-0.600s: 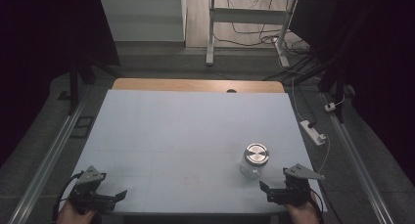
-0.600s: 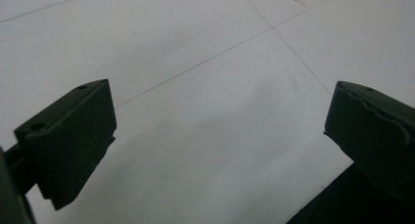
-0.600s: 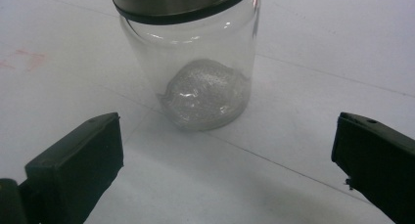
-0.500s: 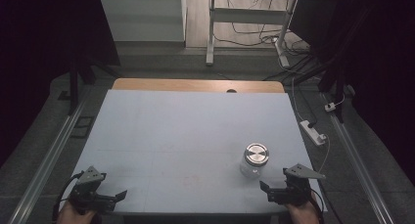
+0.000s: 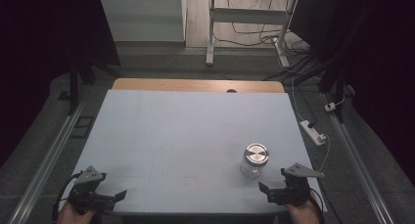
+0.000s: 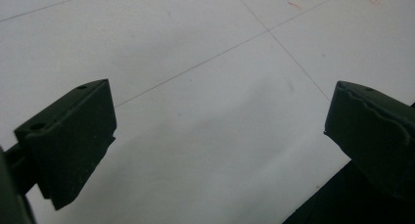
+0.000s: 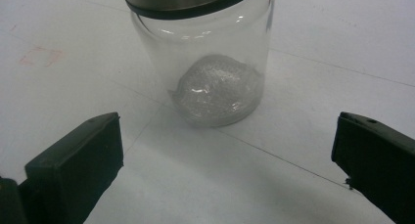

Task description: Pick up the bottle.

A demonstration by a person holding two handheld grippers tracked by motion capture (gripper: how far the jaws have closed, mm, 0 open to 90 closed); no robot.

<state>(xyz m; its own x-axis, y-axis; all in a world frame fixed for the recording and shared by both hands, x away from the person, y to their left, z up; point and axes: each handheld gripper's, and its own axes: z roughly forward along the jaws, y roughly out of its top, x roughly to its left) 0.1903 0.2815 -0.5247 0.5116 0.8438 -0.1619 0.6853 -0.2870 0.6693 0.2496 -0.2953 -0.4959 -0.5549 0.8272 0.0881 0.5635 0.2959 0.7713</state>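
Left hand-held gripper [image 5: 105, 198] at seven o'clock on the desk [image 5: 186, 131], jaws spread wide over bare surface. Right hand-held gripper [image 5: 276, 187] at five o'clock, jaws likewise spread, pinching nothing. Just beyond it, toward four o'clock: clear glass jar [image 5: 255, 161], upright, metal lid [image 5: 256, 153] on, untouched.

Each hand carries a black claw: the left claw [image 5: 108, 198] and right claw [image 5: 270, 190] have blocky matte jaws, grey three-cornered top plates and trailing black cables
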